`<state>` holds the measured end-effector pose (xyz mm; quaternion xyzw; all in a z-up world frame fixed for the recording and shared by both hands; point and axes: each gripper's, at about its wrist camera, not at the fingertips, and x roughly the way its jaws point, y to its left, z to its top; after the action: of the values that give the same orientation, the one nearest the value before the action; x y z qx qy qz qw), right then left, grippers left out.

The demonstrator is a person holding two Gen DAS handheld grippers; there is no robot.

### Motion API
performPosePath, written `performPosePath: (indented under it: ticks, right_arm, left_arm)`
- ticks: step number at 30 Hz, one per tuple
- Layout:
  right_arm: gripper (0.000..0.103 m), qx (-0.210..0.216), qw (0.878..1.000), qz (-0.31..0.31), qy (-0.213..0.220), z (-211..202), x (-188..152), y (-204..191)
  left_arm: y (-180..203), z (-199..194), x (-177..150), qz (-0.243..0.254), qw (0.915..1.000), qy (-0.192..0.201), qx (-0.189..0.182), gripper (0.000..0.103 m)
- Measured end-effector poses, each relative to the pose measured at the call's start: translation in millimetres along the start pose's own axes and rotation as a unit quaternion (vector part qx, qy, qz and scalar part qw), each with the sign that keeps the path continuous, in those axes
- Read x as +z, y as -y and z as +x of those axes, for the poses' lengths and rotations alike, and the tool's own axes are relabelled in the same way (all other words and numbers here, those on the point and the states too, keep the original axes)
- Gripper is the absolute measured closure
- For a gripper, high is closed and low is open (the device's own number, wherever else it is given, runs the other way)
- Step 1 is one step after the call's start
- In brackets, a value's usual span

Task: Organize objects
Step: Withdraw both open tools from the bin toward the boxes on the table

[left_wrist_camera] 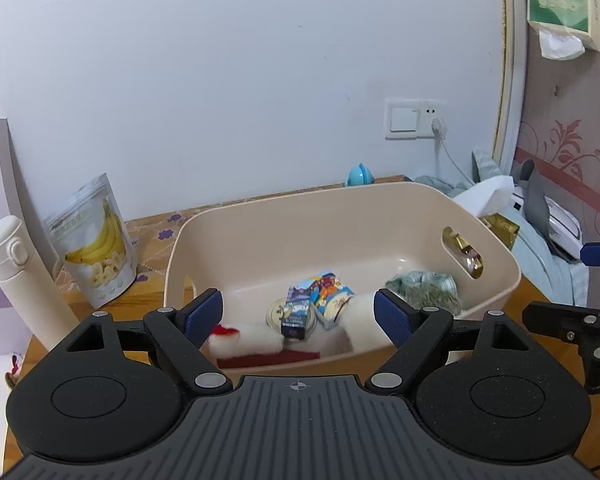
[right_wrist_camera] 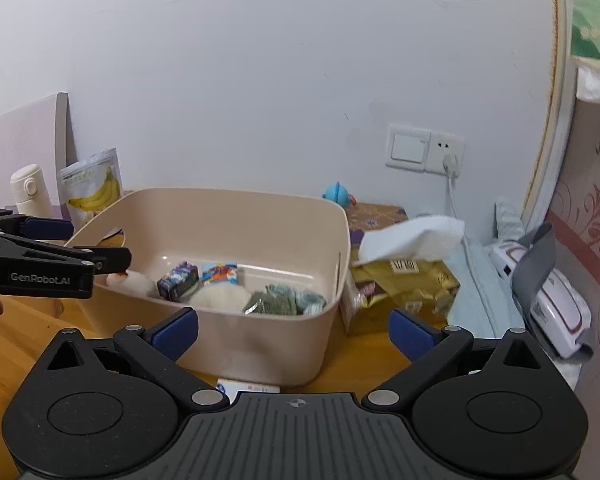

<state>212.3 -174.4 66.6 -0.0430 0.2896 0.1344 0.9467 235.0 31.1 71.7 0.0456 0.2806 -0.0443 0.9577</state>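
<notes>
Both sets of jaws are spread wide with nothing between them. The left gripper [left_wrist_camera: 298, 316] sits low at the near rim of the beige plastic bin [left_wrist_camera: 380, 216], its blue pads framing the contents. The right gripper [right_wrist_camera: 294, 330] hangs just off the bin's near right corner, jaws just as wide and just as empty.

So most of the sorting looks done. Inside the bin: a small dark blue carton [left_wrist_camera: 296, 312], a colourful cartoon-print packet [left_wrist_camera: 332, 292], a white fluffy toy with a red bit [left_wrist_camera: 252, 338], a round tin lid [left_wrist_camera: 274, 312] and a green-grey folded cloth [left_wrist_camera: 424, 290].

Still outside it are a gold tissue pack [right_wrist_camera: 404, 284] with a white tissue sticking out, just beside the bin's right wall, a banana chips pouch [left_wrist_camera: 94, 240] and a white flask [left_wrist_camera: 20, 272] off to its left, and a small white box [right_wrist_camera: 248, 387] poking out at the bin's near base.

Probably the next grab belongs to the right gripper: the tissue pack is nearest. It's soft and crinkly, so the person would do well to pinch the body of the pack, not the loose tissue, and lift it clear over the rim before letting go.

Readable writing: only "GenRobot.AI" on the side of the left gripper in the right wrist view. The pack and pouch lettering is too blurred.
</notes>
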Motion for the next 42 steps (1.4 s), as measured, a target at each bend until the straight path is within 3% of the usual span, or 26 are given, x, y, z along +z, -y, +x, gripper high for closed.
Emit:
performPosePath:
  ticks: [11, 16, 31, 42]
  right_arm:
    - [0.0, -0.002, 1.0, 0.013, 0.0, -14, -24, 10]
    - [0.0, -0.001, 1.0, 0.011, -0.011, -16, -39, 12]
    - [0.0, 0.002, 0.999, -0.013, -0.04, -23, -72, 20]
    - [0.0, -0.007, 0.998, -0.027, -0.062, -11, -91, 20]
  left_arm:
    - [12, -20, -19, -0.008, 0.9999, 0.011, 0.001, 0.019]
    - [19, -28, -32, -0.016, 0.9998, 0.015, -0.003, 0.014]
    - [38, -29, -66, -0.02, 0.9994, -0.008, -0.028, 0.014]
    - [52, -9, -90, -0.027, 0.9973, -0.047, -0.05, 0.014]
